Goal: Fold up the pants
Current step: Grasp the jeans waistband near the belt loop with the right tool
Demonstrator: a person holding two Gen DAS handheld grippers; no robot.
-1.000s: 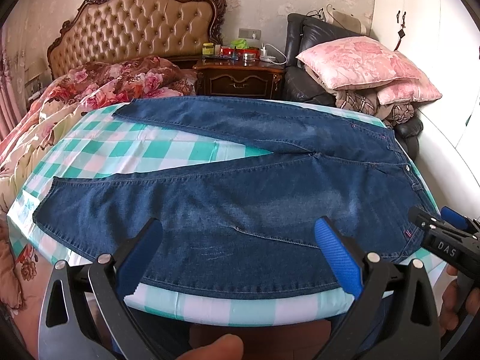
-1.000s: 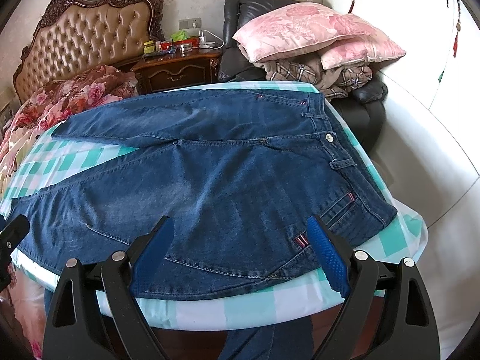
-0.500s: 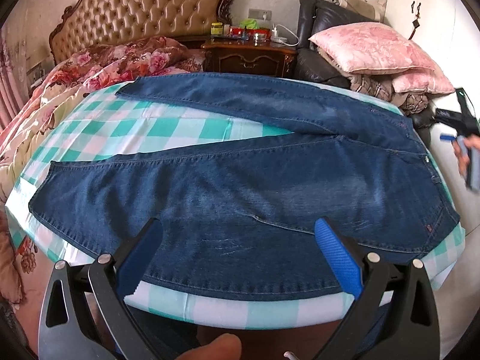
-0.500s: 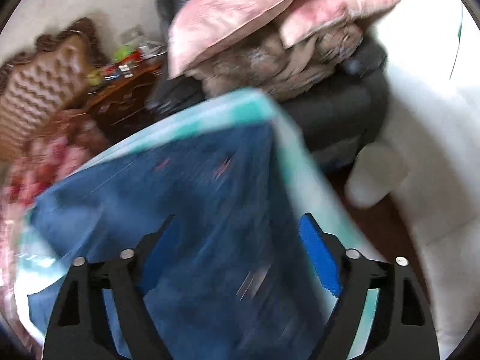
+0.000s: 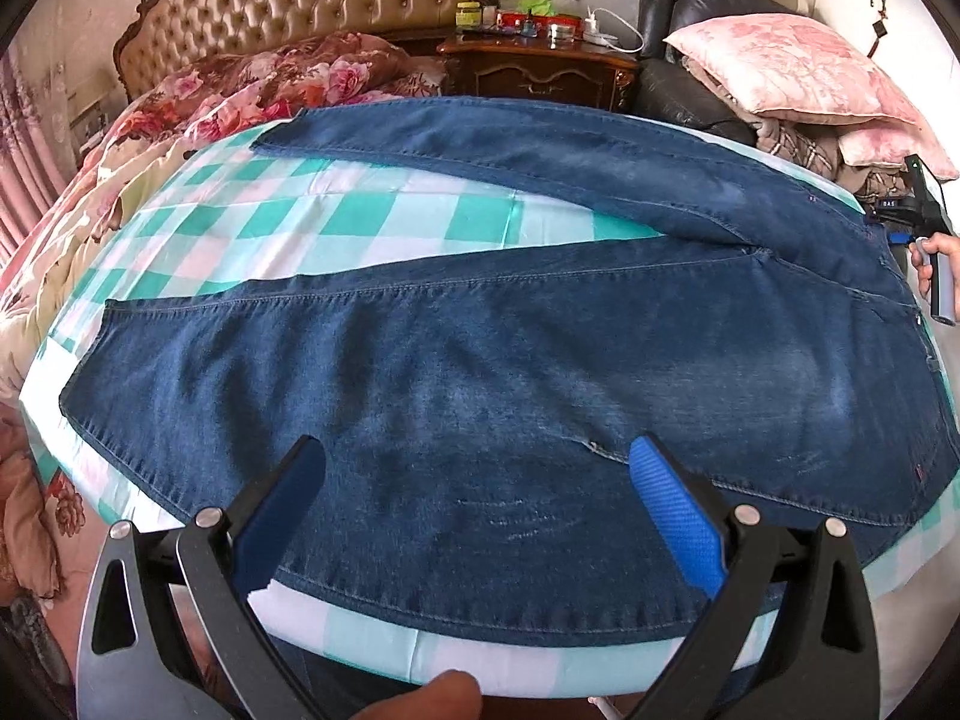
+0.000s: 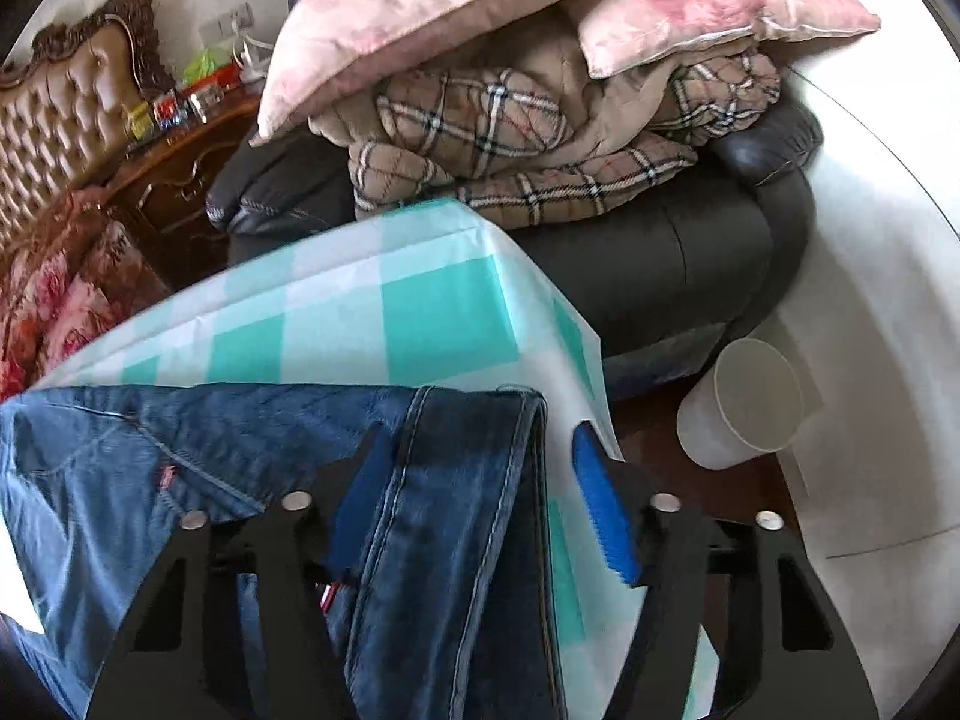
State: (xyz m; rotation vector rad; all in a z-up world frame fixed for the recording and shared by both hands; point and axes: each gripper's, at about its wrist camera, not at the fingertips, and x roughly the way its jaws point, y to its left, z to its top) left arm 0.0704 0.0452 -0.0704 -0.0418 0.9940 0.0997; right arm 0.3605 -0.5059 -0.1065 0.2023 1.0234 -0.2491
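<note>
Blue jeans (image 5: 480,360) lie flat on a green-and-white checked table (image 5: 360,222), legs spread to the left, waist to the right. My left gripper (image 5: 474,474) is open and empty, hovering over the near leg by the table's front edge. My right gripper (image 6: 474,468) is open at the far corner of the waistband (image 6: 474,450), which lies between its jaws; the left blue pad (image 6: 360,480) is at the denim, the right pad (image 6: 600,516) stands apart from it. In the left wrist view the right gripper (image 5: 900,222) shows at the far right, held by a hand.
A black leather armchair (image 6: 690,252) with pink pillows (image 6: 480,6) and a plaid blanket stands just past the table's far right corner. A white cup (image 6: 744,402) sits on the floor beside it. A bed (image 5: 180,102) and a wooden nightstand (image 5: 540,66) lie behind.
My right gripper has swung from the front of the table round to the far corner of the waistband and now straddles it. My left gripper has moved forward slightly over the near leg.
</note>
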